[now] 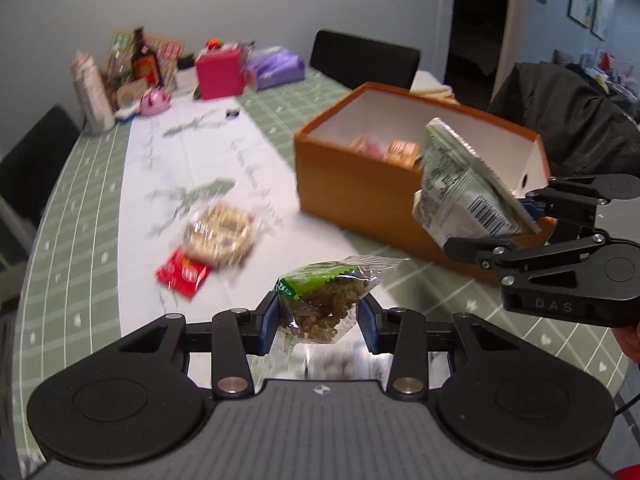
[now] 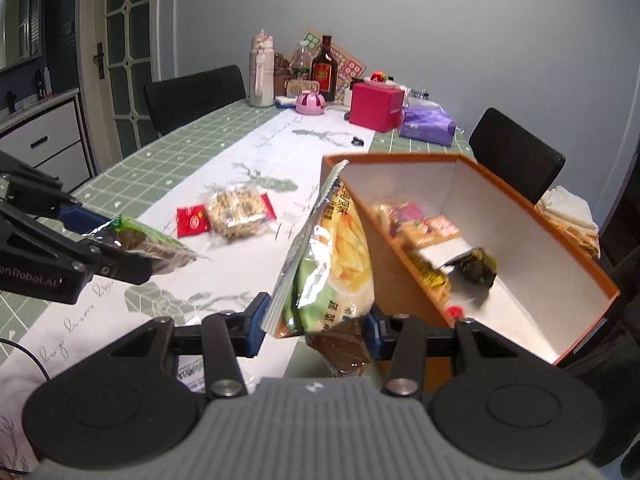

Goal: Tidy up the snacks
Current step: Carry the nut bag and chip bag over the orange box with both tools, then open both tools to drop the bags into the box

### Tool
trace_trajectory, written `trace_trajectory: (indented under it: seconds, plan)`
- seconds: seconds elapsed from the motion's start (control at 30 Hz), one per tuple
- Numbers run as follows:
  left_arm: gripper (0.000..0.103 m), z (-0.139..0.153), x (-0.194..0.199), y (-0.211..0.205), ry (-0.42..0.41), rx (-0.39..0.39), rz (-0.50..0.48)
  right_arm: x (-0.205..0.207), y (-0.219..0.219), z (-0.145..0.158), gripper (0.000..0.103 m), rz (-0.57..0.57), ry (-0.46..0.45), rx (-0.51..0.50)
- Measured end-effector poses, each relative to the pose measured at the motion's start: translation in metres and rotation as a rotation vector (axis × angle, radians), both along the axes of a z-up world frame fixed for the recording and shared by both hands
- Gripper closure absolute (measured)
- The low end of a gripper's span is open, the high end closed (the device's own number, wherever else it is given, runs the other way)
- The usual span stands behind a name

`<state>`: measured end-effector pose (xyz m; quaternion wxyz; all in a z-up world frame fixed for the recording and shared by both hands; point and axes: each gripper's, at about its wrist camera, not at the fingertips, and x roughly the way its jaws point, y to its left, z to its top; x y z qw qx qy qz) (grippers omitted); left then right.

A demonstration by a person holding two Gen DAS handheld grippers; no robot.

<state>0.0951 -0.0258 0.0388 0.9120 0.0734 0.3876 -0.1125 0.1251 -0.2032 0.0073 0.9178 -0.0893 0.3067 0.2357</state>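
Blurred table (image 1: 100,184); left gripper (image 1: 318,314) pinches raisin packet (image 1: 324,300), right gripper (image 2: 316,330) chip bag (image 2: 332,256).

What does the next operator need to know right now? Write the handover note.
Left gripper: shut on a clear raisin packet, lifted off the table.
Right gripper: shut on a chips bag, held just in front of the orange box.
Orange box: open, with several snacks already inside.
Still on the table runner: a red packet and a clear-wrapped cracker pack, touching each other.
Left to do: drop both held packs into the box, then collect those two.
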Motion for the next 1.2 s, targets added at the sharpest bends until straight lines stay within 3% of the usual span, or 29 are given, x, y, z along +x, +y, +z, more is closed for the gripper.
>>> trace_trajectory:
  seconds: [0.2, 0.33, 0.5, 0.83, 1.2]
  plan:
    - [0.056, 0.035, 0.024, -0.033, -0.087, 0.013, -0.079, 0.017, -0.027, 0.033, 0.057, -0.038, -0.016, 0.045]
    - [0.056, 0.045, 0.044, -0.058, -0.099, 0.015, -0.132, 0.036, -0.043, 0.043, 0.057, -0.072, -0.006, 0.006]
    - [0.057, 0.039, 0.074, -0.081, 0.005, -0.03, -0.189, 0.068, -0.059, 0.031, 0.056, -0.079, 0.091, -0.067]
    - [0.057, 0.018, 0.129, -0.122, 0.104, -0.044, -0.243, 0.119, -0.084, -0.006, 0.056, -0.127, 0.221, -0.204]
    - [0.057, -0.033, 0.162, -0.147, 0.243, -0.043, -0.27, 0.135, -0.087, -0.031, 0.056, -0.021, 0.288, -0.303]
